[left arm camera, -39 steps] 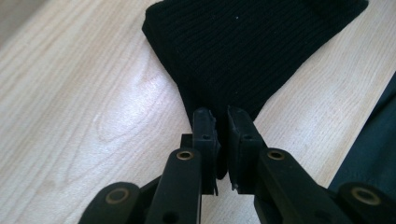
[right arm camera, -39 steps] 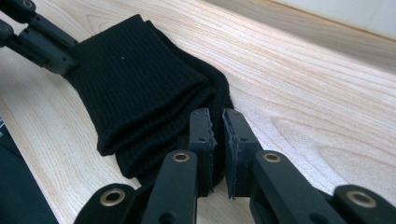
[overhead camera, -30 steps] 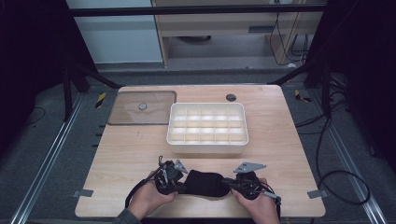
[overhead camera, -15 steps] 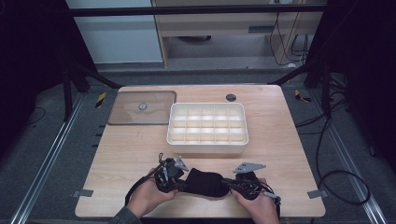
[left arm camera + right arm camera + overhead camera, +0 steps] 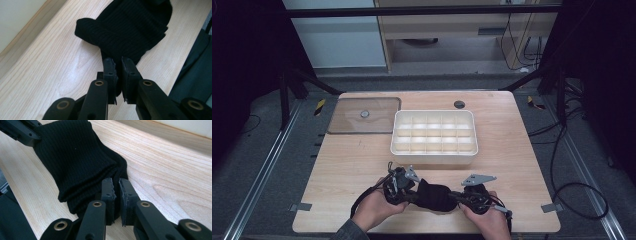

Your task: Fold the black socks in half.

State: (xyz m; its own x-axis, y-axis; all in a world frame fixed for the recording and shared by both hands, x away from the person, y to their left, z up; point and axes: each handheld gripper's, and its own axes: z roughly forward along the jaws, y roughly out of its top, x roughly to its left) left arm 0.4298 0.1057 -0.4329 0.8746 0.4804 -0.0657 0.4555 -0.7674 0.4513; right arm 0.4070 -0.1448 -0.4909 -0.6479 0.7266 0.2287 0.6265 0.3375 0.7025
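The left gripper (image 5: 404,182) pinches one end of the black knitted cloth (image 5: 435,196) and the right gripper (image 5: 468,196) pinches the other, and since a second ago nothing moved, so the folded cloth between them probably waits for lifting.

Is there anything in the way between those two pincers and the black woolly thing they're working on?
Nothing visible. The left gripper and the right gripper each pinch an end of the black ribbed knitted cloth, which lies on the light wooden table.
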